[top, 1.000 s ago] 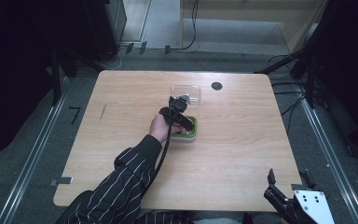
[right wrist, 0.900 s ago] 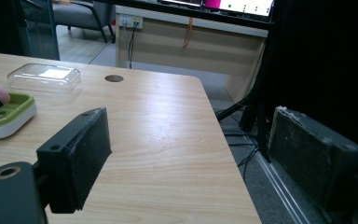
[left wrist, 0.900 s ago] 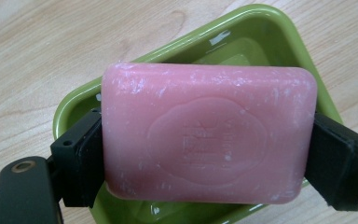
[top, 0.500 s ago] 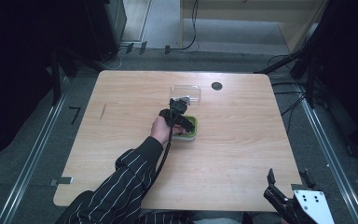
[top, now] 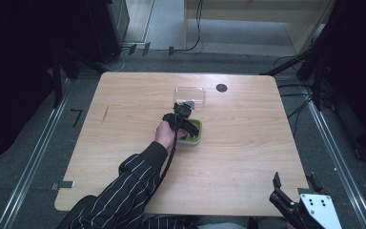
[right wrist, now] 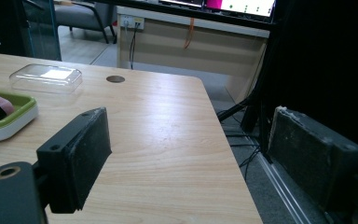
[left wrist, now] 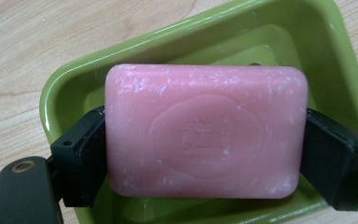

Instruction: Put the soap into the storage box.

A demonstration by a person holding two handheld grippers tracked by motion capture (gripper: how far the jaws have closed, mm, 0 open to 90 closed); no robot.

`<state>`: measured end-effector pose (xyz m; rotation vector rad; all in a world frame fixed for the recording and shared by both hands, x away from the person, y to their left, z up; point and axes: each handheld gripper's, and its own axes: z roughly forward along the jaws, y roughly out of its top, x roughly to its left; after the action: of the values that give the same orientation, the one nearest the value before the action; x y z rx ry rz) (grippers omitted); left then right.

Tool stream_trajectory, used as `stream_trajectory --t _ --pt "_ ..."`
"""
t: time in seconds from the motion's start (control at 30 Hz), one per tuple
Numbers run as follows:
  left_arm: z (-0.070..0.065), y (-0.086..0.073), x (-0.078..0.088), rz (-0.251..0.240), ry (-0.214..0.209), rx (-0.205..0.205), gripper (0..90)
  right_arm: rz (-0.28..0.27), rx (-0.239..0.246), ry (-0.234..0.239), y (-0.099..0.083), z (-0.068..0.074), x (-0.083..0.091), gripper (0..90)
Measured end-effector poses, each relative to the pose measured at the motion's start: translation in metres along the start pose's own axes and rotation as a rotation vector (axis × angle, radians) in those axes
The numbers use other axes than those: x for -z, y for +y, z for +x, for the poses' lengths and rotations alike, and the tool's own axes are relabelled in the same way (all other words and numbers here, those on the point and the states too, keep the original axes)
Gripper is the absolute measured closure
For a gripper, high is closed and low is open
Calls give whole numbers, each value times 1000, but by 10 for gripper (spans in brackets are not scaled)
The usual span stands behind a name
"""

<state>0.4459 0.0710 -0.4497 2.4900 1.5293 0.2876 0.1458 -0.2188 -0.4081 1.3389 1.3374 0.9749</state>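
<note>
Gripping the pink soap bar (left wrist: pixel 206 131) by its two short ends, the left gripper (left wrist: pixel 206 140) closing its black pads (left wrist: pixel 86 158) flat against them, over the green soap dish (left wrist: pixel 63 84) near the table's (top: pixel 124 157) middle, whether resting in it or just above being unclear; judging the bar as firm, fairly light, likely slick and easily dented, so holding square on the ends with modest pressure and avoiding the rounded corners; lying just beyond the dish on its far side, a clear plastic lid (top: pixel 190 95); hanging off the table's near right corner, the right gripper (right wrist: pixel 191 163), jaws standing wide apart and carrying nothing
</note>
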Motion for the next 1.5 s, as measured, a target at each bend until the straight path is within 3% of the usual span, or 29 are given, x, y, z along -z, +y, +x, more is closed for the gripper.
stream_trajectory --t 0.37,0.7,0.97,1.5 --pt "-1 -1 8 -25 11 -3 114 3 -8 10 -1 0 -5 127" --pt "7 -7 19 -44 -19 19 74 -4 1 19 1 3 -4 127" --pt "10 -12 30 -52 -38 9 74 -5 4 18 1 3 -4 127" --pt "14 -41 41 -38 -53 -19 74 -8 6 18 2 5 -3 127"
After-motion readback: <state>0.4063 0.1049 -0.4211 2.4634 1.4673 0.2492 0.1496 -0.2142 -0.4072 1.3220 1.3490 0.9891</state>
